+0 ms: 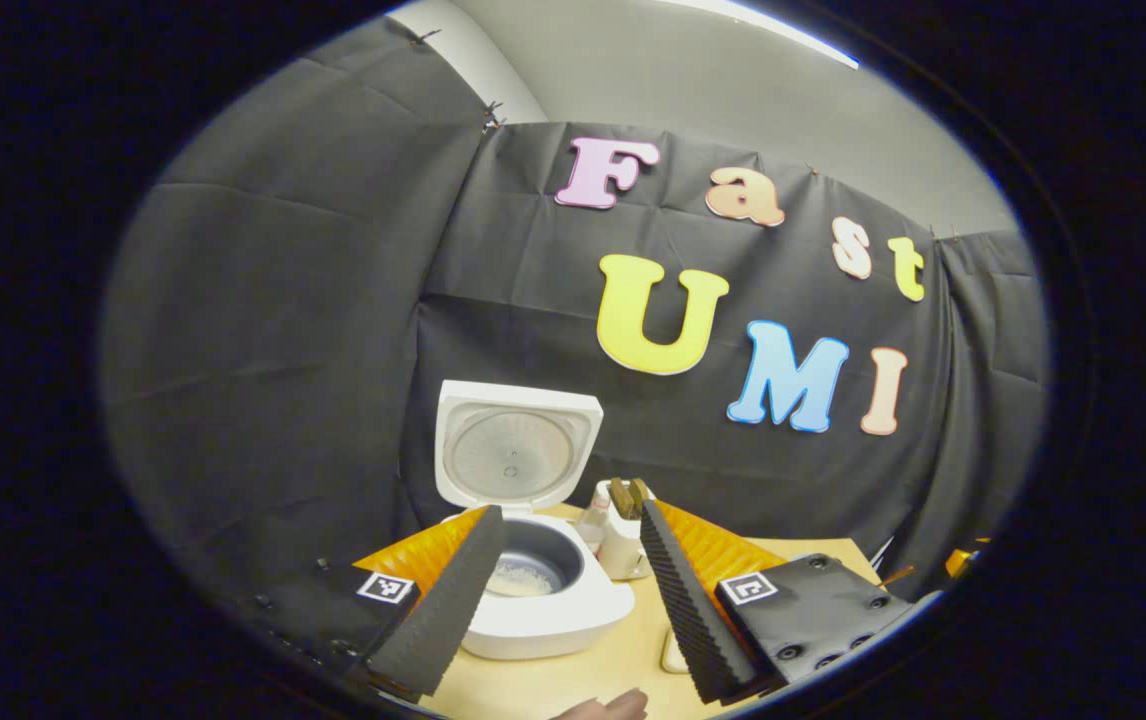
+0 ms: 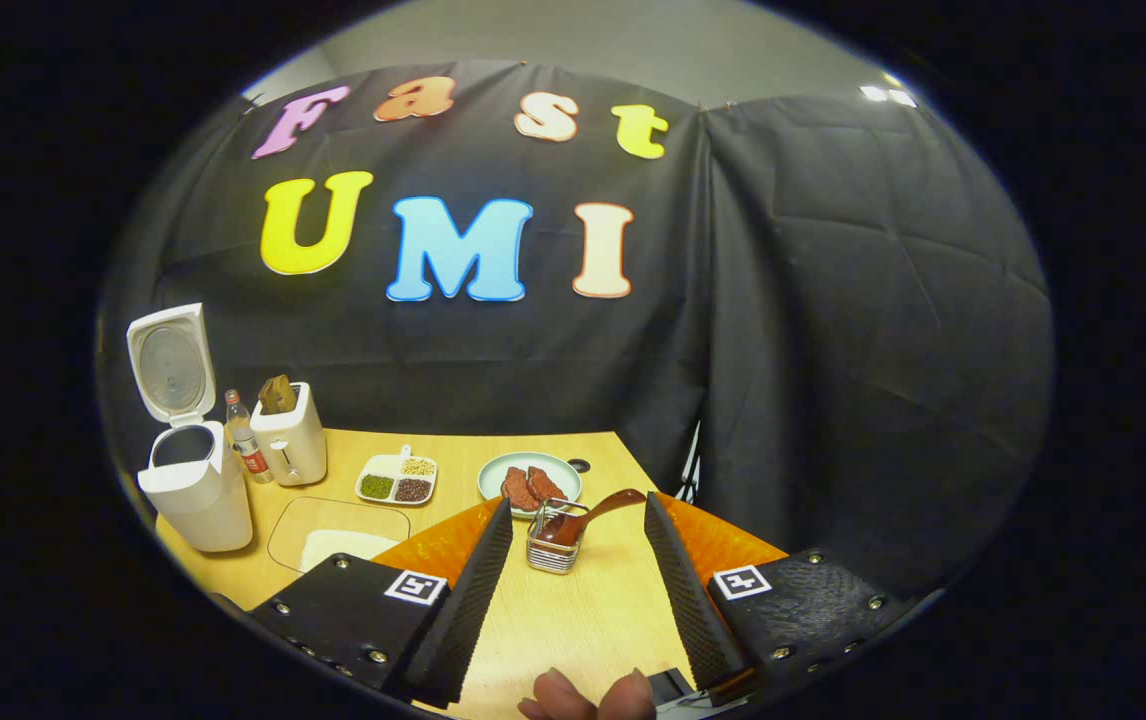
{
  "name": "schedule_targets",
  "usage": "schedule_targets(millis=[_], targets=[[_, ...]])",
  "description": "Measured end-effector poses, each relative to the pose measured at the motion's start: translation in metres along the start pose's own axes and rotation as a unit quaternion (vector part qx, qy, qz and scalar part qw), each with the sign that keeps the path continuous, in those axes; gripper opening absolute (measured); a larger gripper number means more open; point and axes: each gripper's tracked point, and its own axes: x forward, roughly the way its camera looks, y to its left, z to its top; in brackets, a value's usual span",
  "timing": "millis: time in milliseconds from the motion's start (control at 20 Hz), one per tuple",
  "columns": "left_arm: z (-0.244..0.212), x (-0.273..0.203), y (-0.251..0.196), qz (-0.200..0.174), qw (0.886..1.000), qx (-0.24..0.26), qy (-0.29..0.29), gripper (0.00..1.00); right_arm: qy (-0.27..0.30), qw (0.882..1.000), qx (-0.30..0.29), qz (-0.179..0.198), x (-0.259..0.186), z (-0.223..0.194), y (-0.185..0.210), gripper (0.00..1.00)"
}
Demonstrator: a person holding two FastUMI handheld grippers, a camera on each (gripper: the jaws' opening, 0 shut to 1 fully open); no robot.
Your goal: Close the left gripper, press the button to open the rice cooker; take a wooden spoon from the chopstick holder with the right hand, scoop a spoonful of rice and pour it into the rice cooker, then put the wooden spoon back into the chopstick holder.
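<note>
Wooden spoon [image 2: 588,512] in chopstick holder [image 2: 551,551] between open fingers [image 2: 469,590]

Even, moderately bright overhead light; a ceiling strip [image 1: 773,20] glares white in the left gripper view. Fisheye bending curves the edges, rims slightly soft, shadows faint.

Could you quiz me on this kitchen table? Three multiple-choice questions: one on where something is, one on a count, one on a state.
1. Where is the spoon?
A. In the wire holder
B. In the cooker
C. On the plate

2. How many compartments does the bean tray have?
A. One
B. Three
C. Five

3. The cooker lid is:
A. Shut
B. Lifted off
C. Open, standing up

Answers:
1. A, its bowl sits in the holder with the handle sticking out.
2. B, it holds three separate piles.
3. C, the lid stands upright behind the pot.
</note>
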Motion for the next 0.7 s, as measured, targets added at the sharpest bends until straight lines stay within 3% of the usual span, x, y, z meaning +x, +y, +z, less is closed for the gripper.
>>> schedule_targets(millis=[200,250,500,550,700], targets=[[0.039,0.068,0.018,0.007,0.999,-0.022,-0.034,0.95,-0.022,0.999,-0.041,0.029,-0.032,0.021,0.044,0.81],[0.045,0.087,0.022,0.011,0.999,-0.031,-0.036,0.9,-0.019,0.998,-0.044,0.036,-0.039,0.021,0.054,0.81],[0.076,0.178,0.033,0.014,0.994,-0.103,-0.039,0.9,-0.004,0.997,-0.031,0.076,-0.065,0.016,0.1,0.81],[0.084,0.192,0.031,0.011,0.993,-0.108,-0.045,0.95,0.0,0.996,-0.035,0.082,-0.068,0.013,0.106,0.81],[0.096,0.232,0.04,0.022,0.994,-0.092,-0.054,0.95,0.014,0.994,-0.057,0.096,-0.071,0.003,0.122,0.81]])
